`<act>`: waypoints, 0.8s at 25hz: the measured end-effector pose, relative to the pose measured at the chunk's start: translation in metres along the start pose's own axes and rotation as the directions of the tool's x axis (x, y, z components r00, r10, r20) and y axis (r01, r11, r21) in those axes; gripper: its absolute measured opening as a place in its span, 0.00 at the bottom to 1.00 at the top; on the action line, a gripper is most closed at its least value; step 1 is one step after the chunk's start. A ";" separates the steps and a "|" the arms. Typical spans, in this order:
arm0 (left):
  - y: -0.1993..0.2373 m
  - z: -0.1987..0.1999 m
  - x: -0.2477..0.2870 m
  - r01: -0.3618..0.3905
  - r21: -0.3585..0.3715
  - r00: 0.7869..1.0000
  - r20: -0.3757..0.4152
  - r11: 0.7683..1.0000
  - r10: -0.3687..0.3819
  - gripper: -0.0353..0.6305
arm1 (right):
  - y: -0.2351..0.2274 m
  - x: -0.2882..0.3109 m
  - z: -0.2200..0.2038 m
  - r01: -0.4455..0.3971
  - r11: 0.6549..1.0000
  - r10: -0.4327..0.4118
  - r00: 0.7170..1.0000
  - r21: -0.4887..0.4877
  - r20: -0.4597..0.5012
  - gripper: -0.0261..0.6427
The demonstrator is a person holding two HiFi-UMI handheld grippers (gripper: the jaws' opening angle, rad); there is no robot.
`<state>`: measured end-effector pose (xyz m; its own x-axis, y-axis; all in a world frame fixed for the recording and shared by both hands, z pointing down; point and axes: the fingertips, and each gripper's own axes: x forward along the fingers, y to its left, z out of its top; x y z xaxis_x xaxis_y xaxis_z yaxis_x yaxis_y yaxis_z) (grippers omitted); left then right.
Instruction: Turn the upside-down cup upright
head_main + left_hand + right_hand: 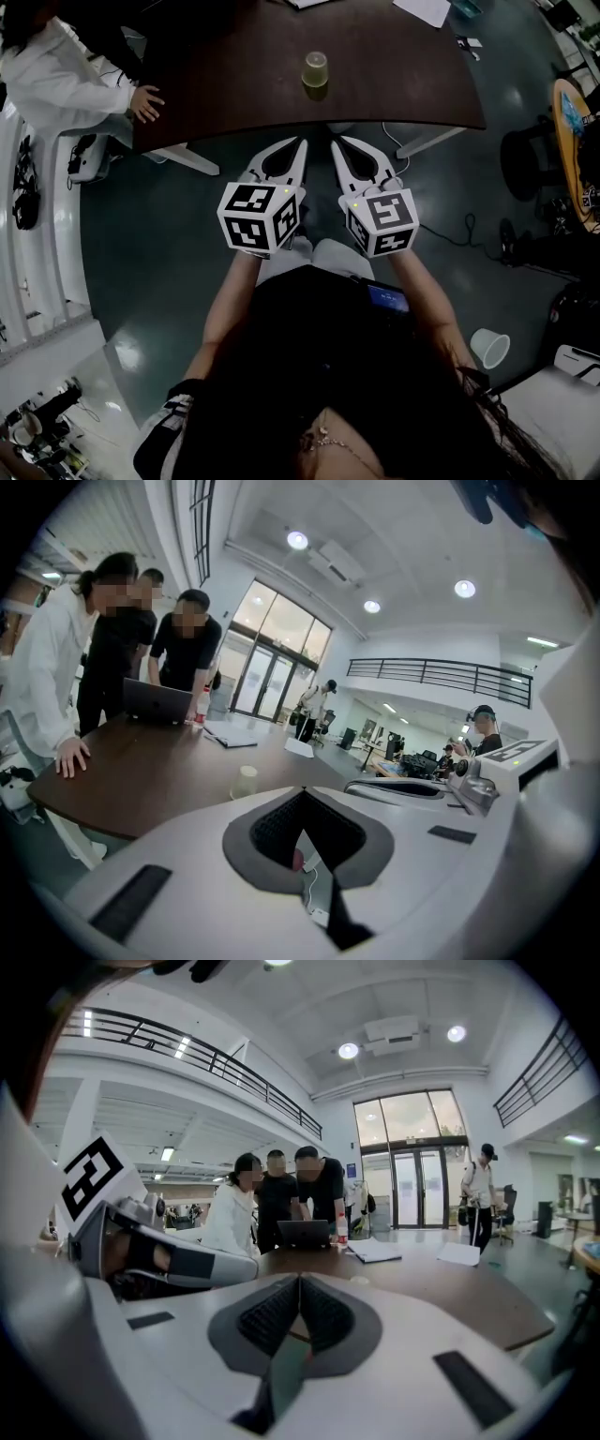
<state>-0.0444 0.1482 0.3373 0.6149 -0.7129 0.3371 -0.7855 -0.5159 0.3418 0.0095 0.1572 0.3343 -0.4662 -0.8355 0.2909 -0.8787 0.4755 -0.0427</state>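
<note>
A dark brown bench [234, 84] spans the top of the head view above a dark, glossy floor [159, 244]. At its left end a person in a white jacket [56, 80] rests a hand [145, 103] on the top. In the left gripper view a laptop [155, 702] stands open at the far side, with two more people bent over it. The left hand-held gripper [302, 142] and the right hand-held gripper [335, 143] are held side by side over the floor. Their tips point at the bench and stop just short of its near edge. Both have their jaws pressed together, with nothing between them. The cup [316, 70] stands upside down on the bench near that edge, rim on the surface. It is ahead of both grippers, roughly in line with the gap between them, and neither touches it. In the left gripper view the cup [245, 782] sits just left of the closed jaw tips. A white cup [489, 347] lies on the floor at the person's right.
</note>
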 end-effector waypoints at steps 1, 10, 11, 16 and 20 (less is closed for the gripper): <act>0.003 0.002 0.005 0.005 -0.001 1.000 -0.004 1.000 -0.005 0.06 | -0.004 0.005 0.001 0.006 1.000 -0.006 1.000 -0.002 -0.002 0.06; 0.026 0.014 0.053 0.018 -0.030 1.000 -0.024 0.999 -0.018 0.06 | -0.040 0.042 0.002 0.023 1.000 -0.023 0.999 -0.009 -0.027 0.06; 0.030 0.017 0.060 0.013 -0.032 1.000 -0.023 0.999 -0.014 0.06 | -0.047 0.049 0.003 0.022 1.000 -0.022 0.999 -0.008 -0.027 0.06; 0.055 0.033 0.099 -0.024 -0.036 0.999 -0.022 0.999 0.024 0.06 | -0.079 0.090 0.010 -0.006 1.000 0.006 1.000 -0.009 -0.029 0.06; 0.071 0.050 0.137 -0.056 -0.045 0.998 -0.016 0.997 0.055 0.06 | -0.107 0.126 0.016 -0.047 0.999 0.046 0.998 -0.021 -0.040 0.06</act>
<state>-0.0191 -0.0096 0.3639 0.5715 -0.7329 0.3692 -0.8148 -0.4533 0.3615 0.0426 -0.0035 0.3603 -0.5017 -0.8008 0.3270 -0.8534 0.5200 -0.0358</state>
